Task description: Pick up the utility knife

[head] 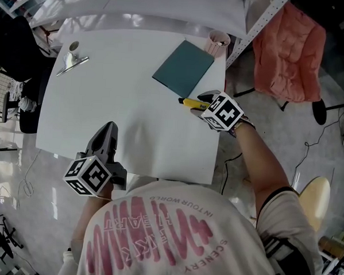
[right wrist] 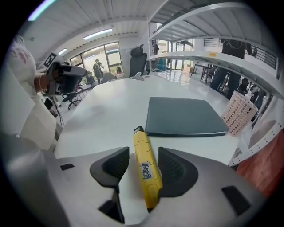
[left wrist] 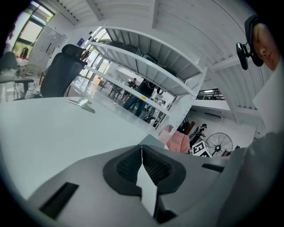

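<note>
Utility knife (right wrist: 145, 170), yellow: lies on tabletop (head: 134, 92) near right edge, tip beside dark green folder (head: 184, 67).
Right gripper (right wrist: 143, 156): jaws spread, knife between, ungripped.
Left gripper (left wrist: 142, 153): clenched, empty, over near edge.

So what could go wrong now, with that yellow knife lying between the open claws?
Two things, I'd guess. The utility knife lies slanted between the right gripper's open jaws, nearer one pad, so closing might twist it or squeeze it out instead of gripping it squarely. It also lies near the edge of the table, its tip close to the green mat, so a slip could nudge the mat or drop the knife to the floor.
</note>
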Available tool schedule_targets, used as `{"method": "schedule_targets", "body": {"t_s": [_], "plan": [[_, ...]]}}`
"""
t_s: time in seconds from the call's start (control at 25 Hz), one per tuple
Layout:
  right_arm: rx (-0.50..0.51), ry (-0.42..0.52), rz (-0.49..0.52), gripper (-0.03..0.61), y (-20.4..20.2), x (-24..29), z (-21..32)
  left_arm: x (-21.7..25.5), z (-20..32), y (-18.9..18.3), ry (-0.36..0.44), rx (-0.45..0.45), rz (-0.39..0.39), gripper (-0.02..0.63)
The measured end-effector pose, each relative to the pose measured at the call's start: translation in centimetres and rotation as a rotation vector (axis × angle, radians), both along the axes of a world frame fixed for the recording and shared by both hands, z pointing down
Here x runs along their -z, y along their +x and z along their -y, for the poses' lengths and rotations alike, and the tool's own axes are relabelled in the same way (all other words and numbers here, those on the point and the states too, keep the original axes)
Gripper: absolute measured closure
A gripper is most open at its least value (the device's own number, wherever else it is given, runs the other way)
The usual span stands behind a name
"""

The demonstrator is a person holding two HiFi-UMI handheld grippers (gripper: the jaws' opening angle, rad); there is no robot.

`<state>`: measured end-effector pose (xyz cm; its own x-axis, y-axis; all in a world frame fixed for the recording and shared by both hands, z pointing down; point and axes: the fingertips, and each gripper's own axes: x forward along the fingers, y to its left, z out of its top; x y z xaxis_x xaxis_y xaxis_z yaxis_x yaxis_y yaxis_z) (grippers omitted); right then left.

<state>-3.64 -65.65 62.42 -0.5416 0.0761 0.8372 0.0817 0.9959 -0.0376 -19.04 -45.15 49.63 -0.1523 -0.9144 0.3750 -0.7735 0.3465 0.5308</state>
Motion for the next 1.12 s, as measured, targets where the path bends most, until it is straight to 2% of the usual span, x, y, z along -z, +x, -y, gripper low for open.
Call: {"method": "schedule_targets", "body": {"t_s": [0.48, 0.64, 1.12], "plan": [[0.084, 0.014, -0.091, 0.370, 0.2, -0.5, -0.4, 0.3, -1.0, -0.9, 0.010, 0.039, -0.007, 0.589], [0.111, 0.024, -0.113, 0.399, 0.2, -0.6, -0.7, 0.2, -1.2, -1.0, 0.009, 0.040, -0.009, 0.589], [0.068, 0.000, -0.157, 0.416, 0.0, -0.8, -0.9, 0.3, -2.8, -1.9, 0.015, 0.065, -0.003, 0.589]]}}
